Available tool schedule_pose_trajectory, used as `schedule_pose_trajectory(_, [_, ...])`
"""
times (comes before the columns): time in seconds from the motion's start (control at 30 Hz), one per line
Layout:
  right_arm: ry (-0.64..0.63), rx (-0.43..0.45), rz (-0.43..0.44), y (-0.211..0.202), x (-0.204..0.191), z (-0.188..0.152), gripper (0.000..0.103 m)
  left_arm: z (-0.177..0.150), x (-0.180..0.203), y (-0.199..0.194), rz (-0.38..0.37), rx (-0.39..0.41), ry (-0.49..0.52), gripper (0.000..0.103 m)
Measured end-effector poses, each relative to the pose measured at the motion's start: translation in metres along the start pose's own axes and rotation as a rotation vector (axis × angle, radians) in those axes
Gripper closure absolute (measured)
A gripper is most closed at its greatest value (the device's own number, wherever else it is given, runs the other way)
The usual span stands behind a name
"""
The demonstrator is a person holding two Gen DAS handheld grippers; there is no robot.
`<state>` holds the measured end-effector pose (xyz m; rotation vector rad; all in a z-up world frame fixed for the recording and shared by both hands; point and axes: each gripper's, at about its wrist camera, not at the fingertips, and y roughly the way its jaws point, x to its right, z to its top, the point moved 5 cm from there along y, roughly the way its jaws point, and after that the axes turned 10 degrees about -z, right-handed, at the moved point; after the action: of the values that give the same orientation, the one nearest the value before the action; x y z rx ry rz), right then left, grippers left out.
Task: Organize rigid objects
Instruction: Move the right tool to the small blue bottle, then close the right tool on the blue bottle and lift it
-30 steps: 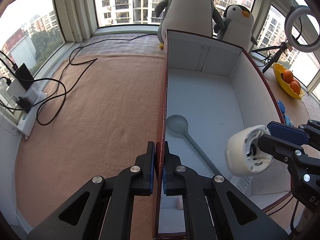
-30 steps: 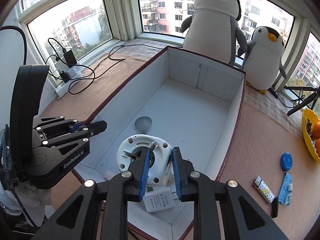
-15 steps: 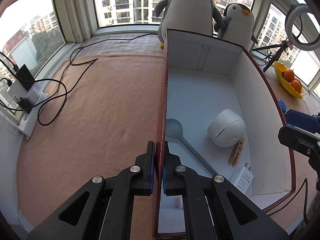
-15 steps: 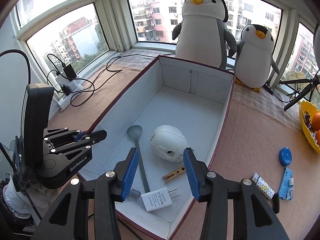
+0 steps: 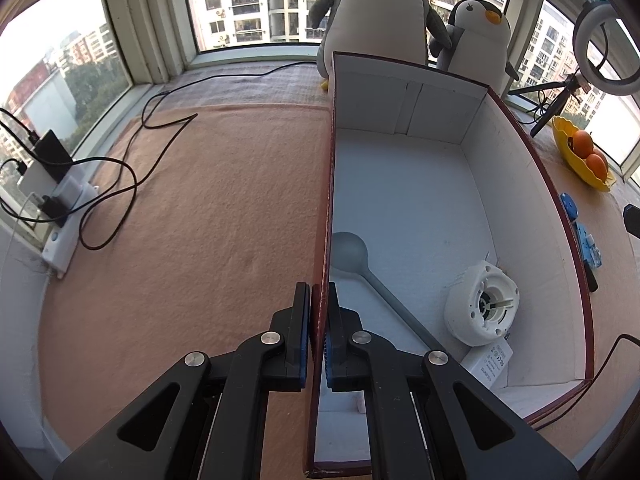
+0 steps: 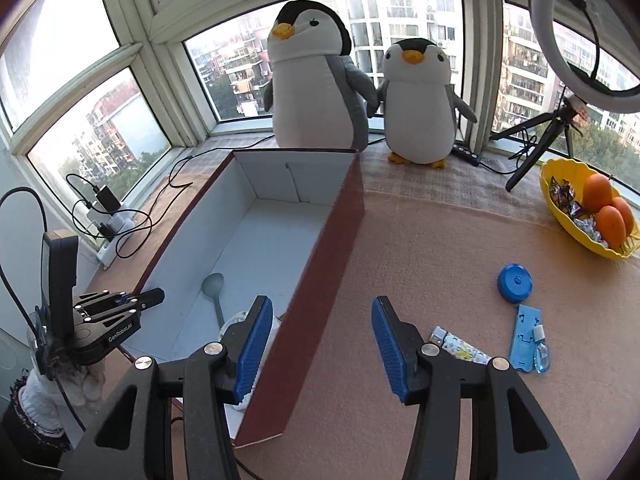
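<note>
Left gripper [image 5: 318, 334]: angled steeply down, pads clamped on the box [image 5: 400, 208] side wall. Right gripper [image 6: 322, 346]: tilted down above the box's near wall, its jaws just opened wide, nothing between them. White round device [image 5: 482, 305]: lying in the box beside the grey spoon [image 5: 362, 266].

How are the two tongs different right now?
The left tongs are shut on the box wall; the right tongs are open and hold nothing, their jaws having just been opening. The left tongs sit at the box; the right tongs sit over the mat beside it. Both have black arms and blue pads.
</note>
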<state>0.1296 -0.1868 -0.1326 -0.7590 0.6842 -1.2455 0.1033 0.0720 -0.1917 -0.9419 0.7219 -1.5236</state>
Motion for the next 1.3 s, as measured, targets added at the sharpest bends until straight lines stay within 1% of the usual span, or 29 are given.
schedule_pose_trajectory(0.17, [0.071, -0.018, -0.105, 0.007, 0.067, -0.011, 0.055, 0.0, 0.001, 0.0, 0.007, -0.009, -0.005, 0.098])
schedule_pose_trajectory(0.3, [0.153, -0.053, -0.161, 0.016, 0.122, -0.023, 0.055, 0.0, 0.001, 0.001, 0.017, -0.013, -0.011, 0.098])
schedule_pose_trajectory(0.4, [0.209, -0.081, -0.175, 0.026, 0.156, -0.028, 0.055, 0.0, 0.002, 0.001, 0.018, -0.019, -0.014, 0.097])
schedule_pose_trajectory(0.47, [0.231, -0.102, -0.185, 0.033, 0.173, -0.032, 0.055, -0.001, 0.003, 0.001, 0.013, -0.026, -0.015, 0.094])
schedule_pose_trajectory(0.53, [0.242, -0.123, -0.194, 0.041, 0.186, -0.034, 0.055, -0.002, 0.004, 0.002, 0.012, -0.034, -0.015, 0.087])
schedule_pose_trajectory(0.63, [0.263, -0.153, -0.177, 0.053, 0.2, -0.039, 0.056, -0.004, 0.005, 0.003, 0.015, -0.038, -0.018, 0.086])
schedule_pose_trajectory(0.77, [0.259, -0.195, -0.161, 0.072, 0.205, -0.047, 0.066, -0.005, 0.005, 0.0, 0.027, -0.032, -0.029, 0.086])
schedule_pose_trajectory(1.13, [0.218, -0.265, -0.157, 0.106, 0.212, -0.06, 0.067, -0.009, 0.0, -0.001, 0.046, -0.039, -0.058, 0.086])
schedule_pose_trajectory(1.27, [0.193, -0.288, -0.149, 0.113, 0.212, -0.063, 0.075, -0.01, 0.0, 0.0, 0.047, -0.042, -0.066, 0.086])
schedule_pose_trajectory(1.3, [0.188, -0.29, -0.15, 0.114, 0.212, -0.063, 0.076, -0.01, 0.0, 0.0, 0.048, -0.042, -0.066, 0.086])
